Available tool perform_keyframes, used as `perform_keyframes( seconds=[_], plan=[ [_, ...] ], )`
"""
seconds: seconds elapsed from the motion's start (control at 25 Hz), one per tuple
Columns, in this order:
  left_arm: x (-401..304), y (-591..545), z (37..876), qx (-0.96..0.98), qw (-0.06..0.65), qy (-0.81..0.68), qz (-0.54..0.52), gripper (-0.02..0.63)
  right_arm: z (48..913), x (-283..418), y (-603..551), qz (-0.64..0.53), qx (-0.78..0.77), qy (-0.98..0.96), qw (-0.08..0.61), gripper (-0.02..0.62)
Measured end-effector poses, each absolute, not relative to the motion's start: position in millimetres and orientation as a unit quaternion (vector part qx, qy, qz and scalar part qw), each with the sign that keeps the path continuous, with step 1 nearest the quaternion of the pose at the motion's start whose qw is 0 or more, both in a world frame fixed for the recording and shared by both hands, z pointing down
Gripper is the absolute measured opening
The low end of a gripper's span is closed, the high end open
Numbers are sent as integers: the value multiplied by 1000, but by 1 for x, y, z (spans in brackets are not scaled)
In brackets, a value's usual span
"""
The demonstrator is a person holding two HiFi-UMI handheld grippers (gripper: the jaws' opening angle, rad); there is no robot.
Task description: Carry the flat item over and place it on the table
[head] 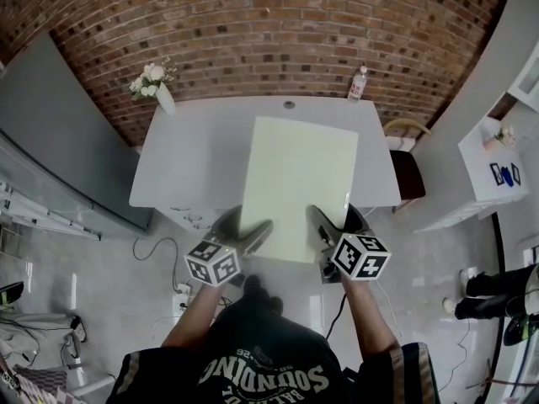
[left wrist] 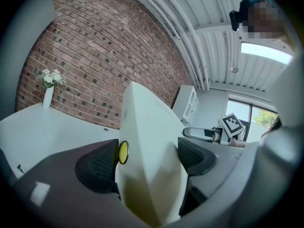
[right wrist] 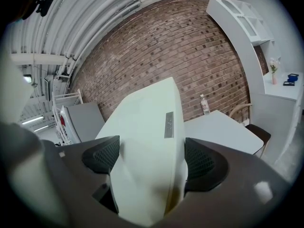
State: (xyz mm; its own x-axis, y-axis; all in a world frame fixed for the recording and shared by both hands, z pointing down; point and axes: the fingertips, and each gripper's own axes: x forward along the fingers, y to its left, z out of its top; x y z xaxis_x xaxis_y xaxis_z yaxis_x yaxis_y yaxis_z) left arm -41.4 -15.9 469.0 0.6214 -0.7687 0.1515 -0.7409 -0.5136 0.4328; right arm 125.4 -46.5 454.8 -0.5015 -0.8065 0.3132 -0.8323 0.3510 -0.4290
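Note:
A large pale yellow-green flat board (head: 296, 183) is held level over the white table (head: 185, 167), its near edge sticking out past the table's front edge toward me. My left gripper (head: 253, 236) is shut on the board's near left corner, and my right gripper (head: 320, 232) is shut on its near right corner. In the left gripper view the board (left wrist: 149, 151) runs up between the black pads (left wrist: 99, 165). In the right gripper view the board (right wrist: 147, 146) fills the gap between the pads (right wrist: 202, 163).
A white vase of flowers (head: 156, 82) stands at the table's far left corner, a bottle (head: 359, 82) at its far right. A chair (head: 408, 162) sits by the table's right side. A brick wall (head: 269, 32) lies behind; cables (head: 160, 251) trail on the floor.

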Motion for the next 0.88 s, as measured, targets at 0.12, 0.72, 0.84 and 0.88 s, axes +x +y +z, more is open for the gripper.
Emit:
perform_keyframes(
  seconds=[0.12, 0.72, 0.84, 0.88],
  plan=[
    [-41, -27, 473, 868, 236, -435, -31, 394, 457, 126, -58, 274, 498, -822, 26, 426],
    [-32, -149, 488, 867, 245, -433, -36, 393, 470, 135, -180, 272, 502, -820, 37, 425],
    [-37, -185, 492, 864, 249, -436, -38, 393, 473, 129, -217, 274, 498, -822, 41, 423],
    [-39, -197, 493, 863, 249, -438, -39, 394, 474, 126, -230, 274, 497, -823, 42, 423]
  ],
)
